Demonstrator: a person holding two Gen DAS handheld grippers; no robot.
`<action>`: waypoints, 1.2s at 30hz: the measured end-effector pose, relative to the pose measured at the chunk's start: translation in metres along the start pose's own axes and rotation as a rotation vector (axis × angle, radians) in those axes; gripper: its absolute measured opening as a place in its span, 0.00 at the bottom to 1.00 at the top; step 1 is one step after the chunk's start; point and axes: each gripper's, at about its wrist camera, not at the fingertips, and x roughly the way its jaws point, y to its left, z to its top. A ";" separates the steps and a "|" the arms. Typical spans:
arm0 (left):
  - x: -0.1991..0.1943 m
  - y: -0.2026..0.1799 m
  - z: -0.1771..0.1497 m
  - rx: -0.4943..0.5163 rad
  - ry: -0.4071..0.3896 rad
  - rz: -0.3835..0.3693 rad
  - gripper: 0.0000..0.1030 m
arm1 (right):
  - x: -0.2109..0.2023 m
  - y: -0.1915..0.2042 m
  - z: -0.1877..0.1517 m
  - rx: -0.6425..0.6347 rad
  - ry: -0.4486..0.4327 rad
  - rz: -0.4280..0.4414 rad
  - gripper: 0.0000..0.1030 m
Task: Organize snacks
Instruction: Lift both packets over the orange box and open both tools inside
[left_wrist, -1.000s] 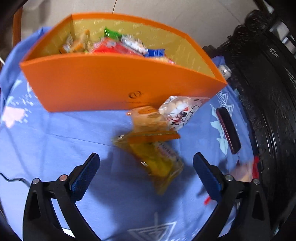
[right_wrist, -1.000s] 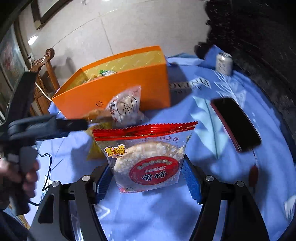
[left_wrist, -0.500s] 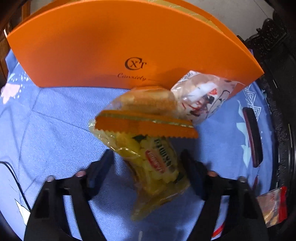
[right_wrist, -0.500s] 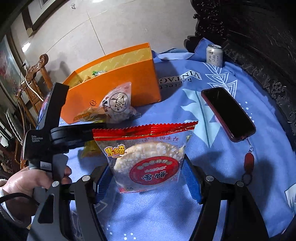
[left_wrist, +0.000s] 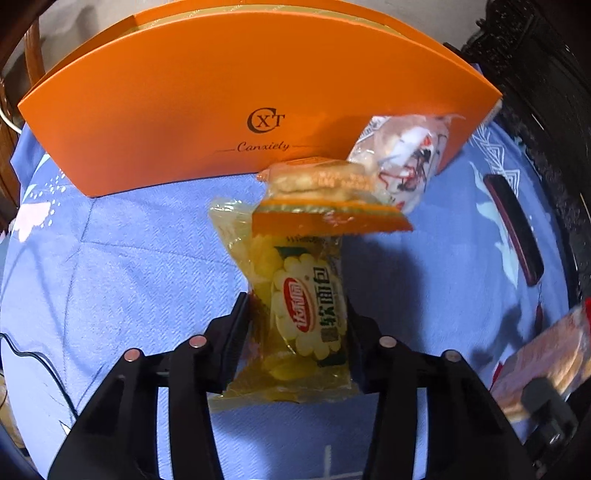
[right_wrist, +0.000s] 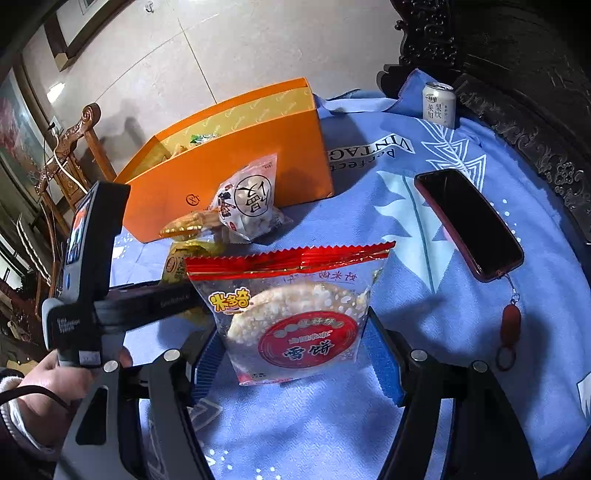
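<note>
1. Here, in the left wrist view, the left tool (left_wrist: 297, 328) has its jaws closing on a yellow soft-bread packet (left_wrist: 295, 314); both fingers already touch the wrapper's sides, and the packet stands between them at 6 o'clock of the frame.
2. Just past that packet, toward 12 o'clock, an orange-edged biscuit packet (left_wrist: 325, 192) lies on the blue cloth (left_wrist: 129, 277) that covers the table, touching a clear bag with red and black print (left_wrist: 402, 158) at its 2 o'clock.
3. That clear bag leans against the front wall of the orange box (left_wrist: 221, 92), which fills the frame from 10 to 2 o'clock.
4. In the right wrist view, the right tool (right_wrist: 295, 363) stands partly open, its blue pads pressed on the sides of a red-topped rice cracker packet (right_wrist: 295, 314), held upright above the cloth.
5. From there the orange box sits at 11 o'clock, with wrapped snacks (right_wrist: 201, 139) showing inside its open top.
6. A dark phone (right_wrist: 467, 223) lies on the cloth at 2 o'clock, a red charm (right_wrist: 511, 325) trailing from its near end.
7. A drink can (right_wrist: 439, 105) stands upright at 1 o'clock, well apart from the box.
8. A person's hand (right_wrist: 51, 384) grips the left tool's handle at 8 o'clock.
</note>
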 end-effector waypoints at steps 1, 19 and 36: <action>-0.001 0.002 -0.002 0.003 0.001 -0.001 0.44 | 0.000 0.001 0.000 -0.003 -0.001 -0.001 0.69; -0.077 0.062 -0.031 0.026 -0.106 -0.136 0.42 | -0.017 0.029 0.023 -0.056 -0.048 0.029 0.69; -0.188 0.094 0.069 0.017 -0.460 -0.181 0.42 | -0.048 0.083 0.127 -0.180 -0.275 0.120 0.69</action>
